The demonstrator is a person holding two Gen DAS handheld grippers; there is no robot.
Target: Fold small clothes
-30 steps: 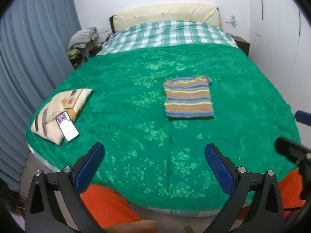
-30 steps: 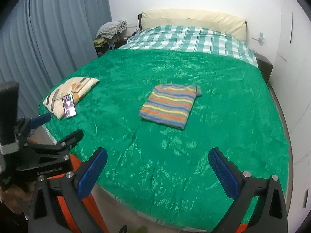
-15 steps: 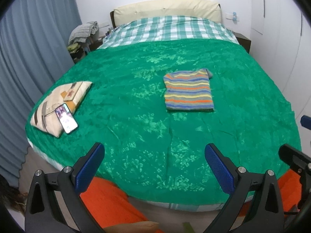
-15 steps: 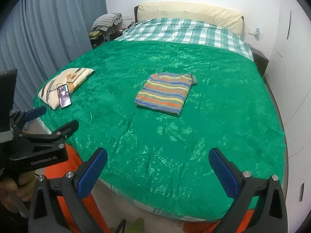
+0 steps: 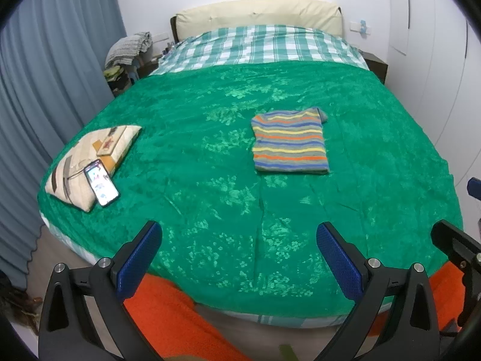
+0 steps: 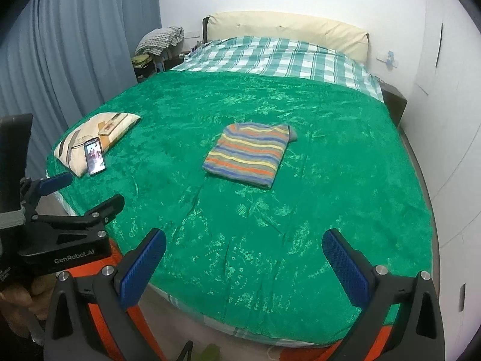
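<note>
Both my grippers hang off the foot of the bed [image 5: 390,138], nothing in either. Left gripper [image 5: 239,257]: fingers [image 5: 139,254] spread wide, empty. Right gripper [image 6: 245,266]: same, wide apart, w/ only green blanket [image 6: 300,210] showing between the blue pads.

The striped shirt [image 5: 289,140] lies mid-bed, well apart from both grippers, already a neat rectangle w/ one sleeve tip poking out at its far right corner. Looks folded to me, so I judge this piece about done (whether the underside is tidy I can't tell from here).

Handling: it's a small knit, soft & light, floppy, no stiffness to hold its shape. Likely clings a bit to the plush blanket, so dragging would undo the fold. If I take it again, I'd pinch both near corners at the thick folded edge, through all layers, one gripper each, and lift evenly.

Pillow [image 5: 90,156] w/ phone [image 5: 101,182] propped on it sits at the left edge, out of the way.
</note>
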